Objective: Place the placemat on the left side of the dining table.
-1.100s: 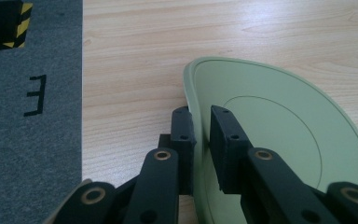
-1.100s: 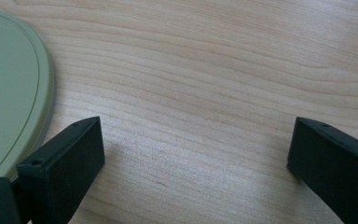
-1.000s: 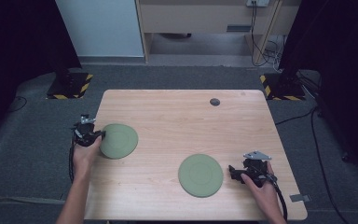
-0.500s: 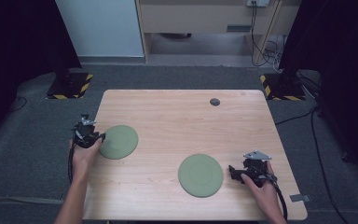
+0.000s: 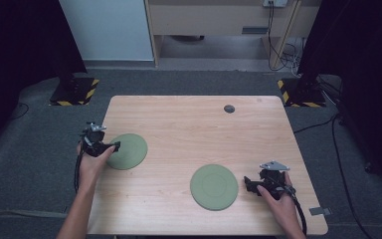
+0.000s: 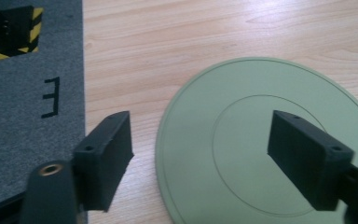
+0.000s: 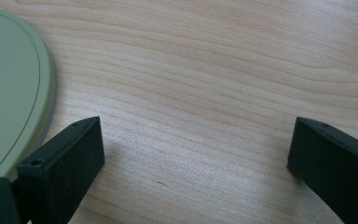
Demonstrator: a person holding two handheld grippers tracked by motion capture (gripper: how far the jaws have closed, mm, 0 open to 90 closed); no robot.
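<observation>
Left gripper (image 5: 110, 147): held in the left hand at the table's left edge, jaws wide and just been opening, nothing clamped between them
Left jaws over plate: in the left gripper view, one jaw above the left plate's (image 6: 265, 140) face, the other above bare wood just off its rim, neither pressing on it
Left plate (image 5: 126, 151): green, round, flat on the wooden table (image 5: 189, 124), near the left edge, just beside the left gripper
Right gripper (image 5: 251, 183): held in the right hand near the front right corner, jaws spread wide, empty
Right plate (image 5: 214, 187): green, round, flat near the front edge, rim just beside the right gripper; in the right gripper view (image 7: 9, 93) beside one jaw, bare wood between the jaws
Plates: well apart
Dark disc (image 5: 229, 108): small, near the far edge, well apart from both plates
</observation>
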